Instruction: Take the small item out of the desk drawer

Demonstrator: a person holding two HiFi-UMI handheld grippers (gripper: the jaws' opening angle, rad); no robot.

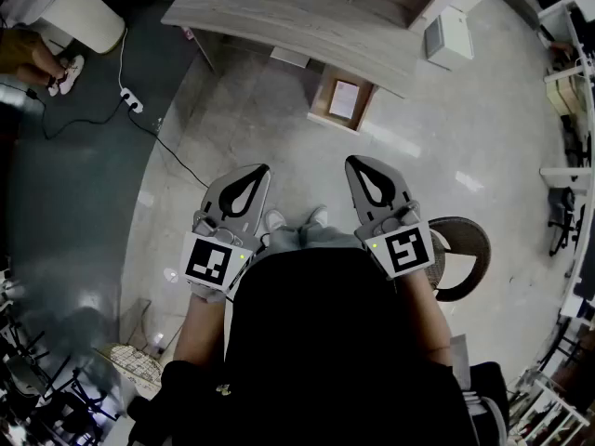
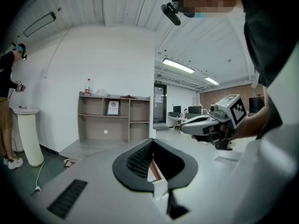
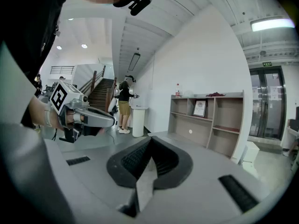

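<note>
Held left tongs (image 1: 259, 169) and right tongs (image 1: 354, 162) side by side, jaws pressed together, empty, tips toward twelve o'clock.

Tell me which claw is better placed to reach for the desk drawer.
Right, probably. In the head view the right claw sits nearer the open drawer jutting from the desk, almost in line with it; the left claw is further to the side. Both claws are shut and empty.
</note>
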